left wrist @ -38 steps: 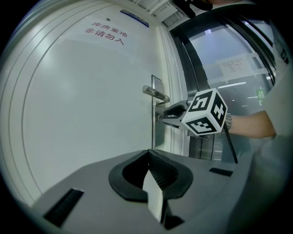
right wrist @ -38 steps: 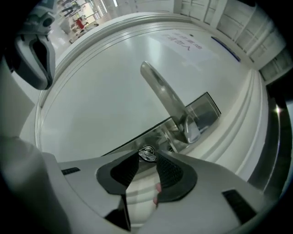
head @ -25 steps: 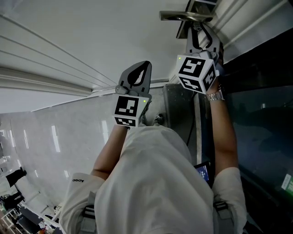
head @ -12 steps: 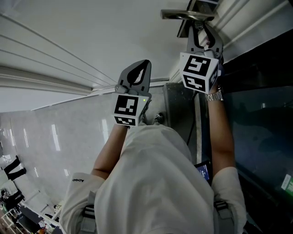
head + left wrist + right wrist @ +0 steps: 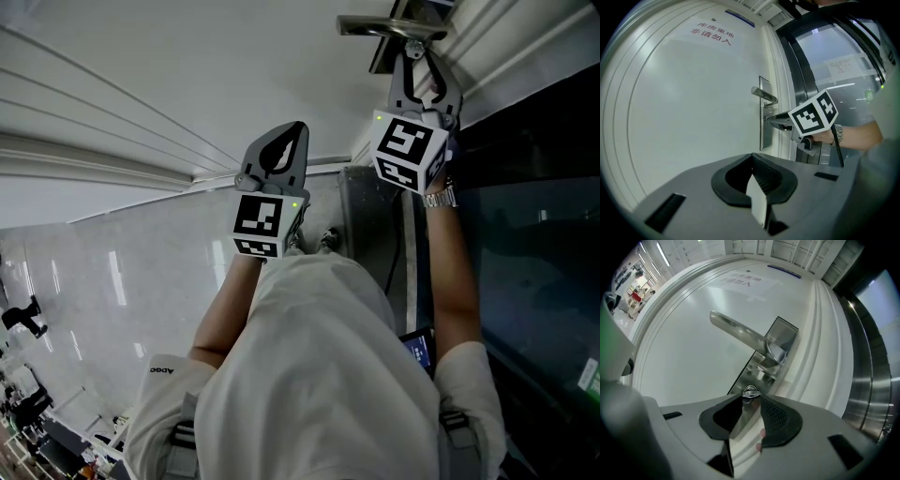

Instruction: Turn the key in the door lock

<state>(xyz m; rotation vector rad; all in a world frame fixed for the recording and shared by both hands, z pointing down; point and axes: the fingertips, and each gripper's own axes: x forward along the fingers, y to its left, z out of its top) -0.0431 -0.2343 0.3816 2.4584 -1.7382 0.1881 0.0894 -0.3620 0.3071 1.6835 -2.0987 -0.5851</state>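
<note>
On the white door (image 5: 169, 66) a steel lever handle (image 5: 740, 331) sticks out from a steel lock plate (image 5: 780, 345). Below the handle, a small silver key (image 5: 750, 392) sits in the lock. My right gripper (image 5: 751, 399) points level at the plate, and its jaws are shut on the key's head. In the head view the right gripper (image 5: 419, 58) reaches up under the handle (image 5: 380, 28), and the key is hidden there. My left gripper (image 5: 301, 129) hangs back from the door, left of the lock, shut and empty. In the left gripper view the pads (image 5: 757, 206) meet.
A dark metal frame and glass panel (image 5: 525, 234) stand right of the door. Raised mouldings (image 5: 820, 348) run along the door's edge beside the plate. Red characters (image 5: 712, 35) are printed high on the door. Polished pale floor (image 5: 84, 281) lies below.
My right gripper has rolled about its own axis with the key between its jaws; its marker cube has turned. The left gripper has kept still.
</note>
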